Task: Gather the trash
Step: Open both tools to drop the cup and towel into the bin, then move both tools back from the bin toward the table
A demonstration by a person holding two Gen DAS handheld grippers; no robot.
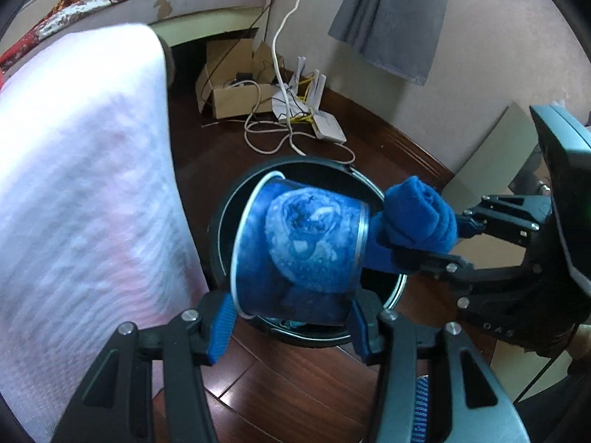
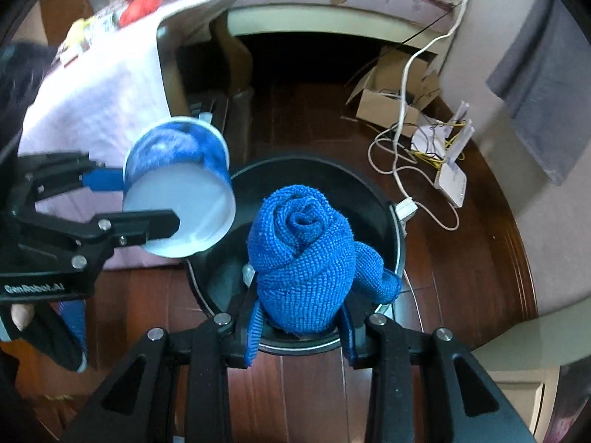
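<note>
Left view: the left gripper (image 1: 291, 326) pinches a blue cup (image 1: 295, 247) over the black bin (image 1: 221, 221); white sheet (image 1: 81, 184) at 9 o'clock.
Right view: the right gripper (image 2: 299, 326) pinches a rolled blue cloth (image 2: 303, 254) over the bin; cup at 10 o'clock.
Left to do: nothing dropped in yet; both need letting go.

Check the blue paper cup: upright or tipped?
Tipped. The blue paper cup, clamped in the left gripper, lies sideways above the black bin, its white bottom facing the right camera.
</note>
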